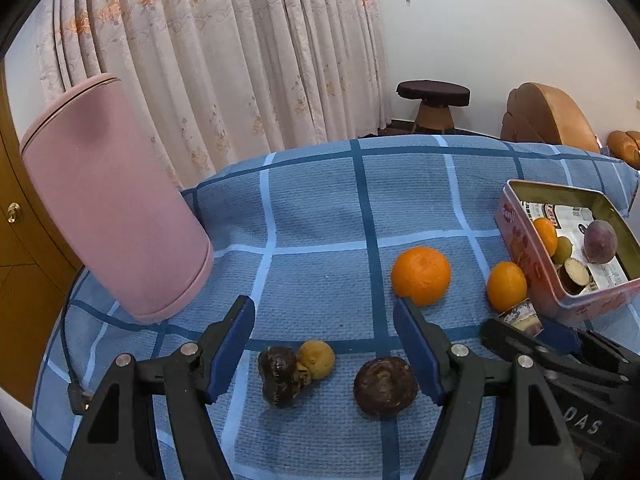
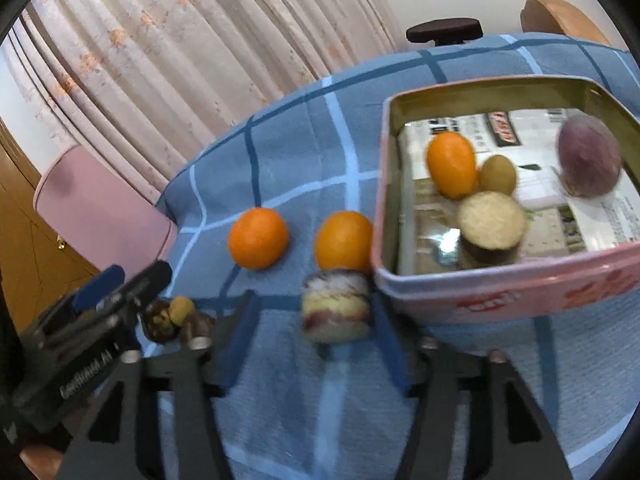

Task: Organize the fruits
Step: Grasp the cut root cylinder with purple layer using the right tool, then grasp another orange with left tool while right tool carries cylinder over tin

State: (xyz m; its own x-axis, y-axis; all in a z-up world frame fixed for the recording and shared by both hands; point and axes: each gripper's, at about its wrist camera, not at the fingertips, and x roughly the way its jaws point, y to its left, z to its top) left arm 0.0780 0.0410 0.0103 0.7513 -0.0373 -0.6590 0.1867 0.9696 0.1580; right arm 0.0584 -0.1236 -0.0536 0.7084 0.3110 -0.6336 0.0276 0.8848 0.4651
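Note:
My left gripper (image 1: 324,318) is open above a dark lumpy fruit (image 1: 280,376), a small yellow fruit (image 1: 318,359) and a dark round fruit (image 1: 385,385) on the blue checked cloth. Two oranges (image 1: 421,275) (image 1: 507,286) lie further right. My right gripper (image 2: 316,312) is open around a striped cut fruit piece (image 2: 337,306), just in front of the pink tin (image 2: 500,292); whether its pads touch the piece is unclear. The tin holds an orange (image 2: 452,164), a small green-yellow fruit (image 2: 497,175), a purple fruit (image 2: 588,160) and a cut piece (image 2: 491,220).
A pink cylindrical cushion (image 1: 112,200) lies at the left on the cloth. Curtains (image 1: 240,60) hang behind. A dark stool (image 1: 433,98) and a wooden chair (image 1: 548,116) stand beyond the far edge. A wooden cabinet (image 1: 16,216) is at far left.

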